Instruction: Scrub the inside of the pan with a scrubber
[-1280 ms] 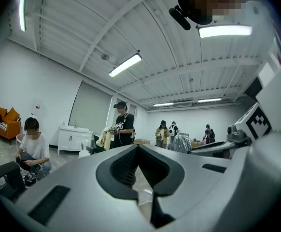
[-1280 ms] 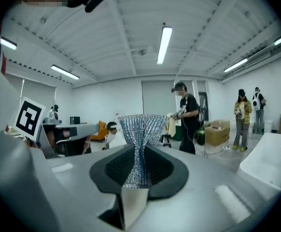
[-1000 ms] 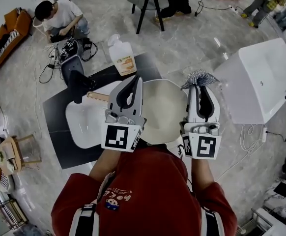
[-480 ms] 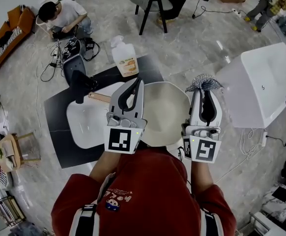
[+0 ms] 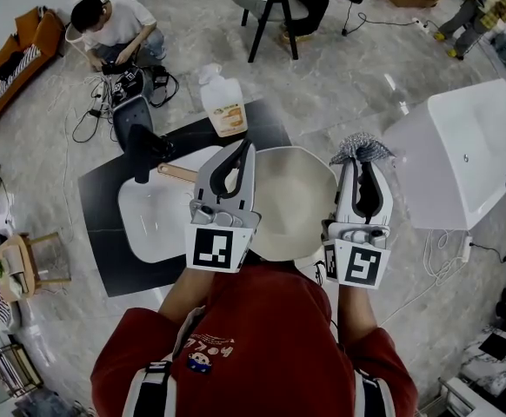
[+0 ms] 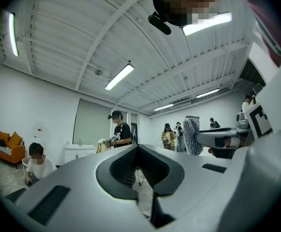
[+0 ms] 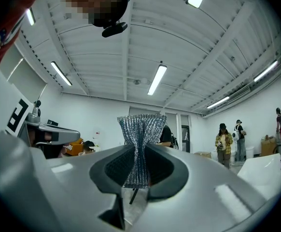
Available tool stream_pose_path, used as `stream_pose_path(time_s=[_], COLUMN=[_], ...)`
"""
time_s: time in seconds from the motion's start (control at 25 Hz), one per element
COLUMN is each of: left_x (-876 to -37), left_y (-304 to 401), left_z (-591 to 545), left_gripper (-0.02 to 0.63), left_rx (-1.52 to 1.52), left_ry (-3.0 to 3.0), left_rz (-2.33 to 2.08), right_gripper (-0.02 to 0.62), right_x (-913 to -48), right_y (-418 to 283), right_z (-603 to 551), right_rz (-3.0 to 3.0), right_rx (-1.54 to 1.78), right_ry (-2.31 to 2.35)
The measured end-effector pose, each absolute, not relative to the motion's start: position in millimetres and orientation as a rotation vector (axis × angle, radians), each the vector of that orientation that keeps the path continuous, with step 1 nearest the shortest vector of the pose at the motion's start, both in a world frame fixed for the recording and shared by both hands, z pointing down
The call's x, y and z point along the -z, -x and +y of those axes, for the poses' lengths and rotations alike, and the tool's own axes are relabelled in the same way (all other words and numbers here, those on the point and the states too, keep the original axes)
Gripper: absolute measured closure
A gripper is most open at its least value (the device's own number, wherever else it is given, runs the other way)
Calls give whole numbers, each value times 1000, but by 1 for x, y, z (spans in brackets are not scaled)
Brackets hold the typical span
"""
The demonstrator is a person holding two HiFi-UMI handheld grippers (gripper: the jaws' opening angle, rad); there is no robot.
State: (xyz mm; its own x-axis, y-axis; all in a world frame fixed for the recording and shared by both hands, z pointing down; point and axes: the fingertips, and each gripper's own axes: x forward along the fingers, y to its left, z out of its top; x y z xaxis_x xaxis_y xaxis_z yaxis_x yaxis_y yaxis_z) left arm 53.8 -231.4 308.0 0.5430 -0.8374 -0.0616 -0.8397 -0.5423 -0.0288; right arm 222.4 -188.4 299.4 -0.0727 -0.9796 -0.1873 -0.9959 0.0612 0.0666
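A cream pan [image 5: 292, 202] with a wooden handle [image 5: 175, 172] lies below me, seen between the two grippers in the head view. My left gripper [image 5: 247, 143] hovers over the pan's left rim, shut, with nothing between its jaws [image 6: 137, 147]. Over the pan's right rim my right gripper [image 5: 357, 153] is shut on a silver mesh scrubber [image 5: 360, 145], which sticks out past the fingertips. In the right gripper view the scrubber [image 7: 140, 134] stands pinched at its waist. Both gripper views look out across the room and ceiling, so the pan is out of their sight.
The pan sits over a white basin [image 5: 153, 215] on a black mat [image 5: 105, 207]. A black fixture [image 5: 136, 142] and a soap bottle [image 5: 221, 101] stand at the mat's far edge. A white table [image 5: 462, 150] is at the right. A person [image 5: 114, 29] crouches on the floor far left.
Almost nothing differs. Both grippers have drifted slightly right in the head view and keep the same pose, the scrubber still pinched in the right one.
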Motion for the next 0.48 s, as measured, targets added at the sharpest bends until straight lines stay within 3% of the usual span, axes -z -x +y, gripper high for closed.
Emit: stream_pose_path(time_s=[0.48], left_x=[-310], left_y=[-54], left_z=[-233], left_gripper=[601], left_rx=[-70], left_ry=[2724], left_rz=[1472], right_gripper=[512], right_x=[-303], right_y=[-223], right_z=[-190], right_rz=[2230], right_rx=[-268], right_ry=[2118])
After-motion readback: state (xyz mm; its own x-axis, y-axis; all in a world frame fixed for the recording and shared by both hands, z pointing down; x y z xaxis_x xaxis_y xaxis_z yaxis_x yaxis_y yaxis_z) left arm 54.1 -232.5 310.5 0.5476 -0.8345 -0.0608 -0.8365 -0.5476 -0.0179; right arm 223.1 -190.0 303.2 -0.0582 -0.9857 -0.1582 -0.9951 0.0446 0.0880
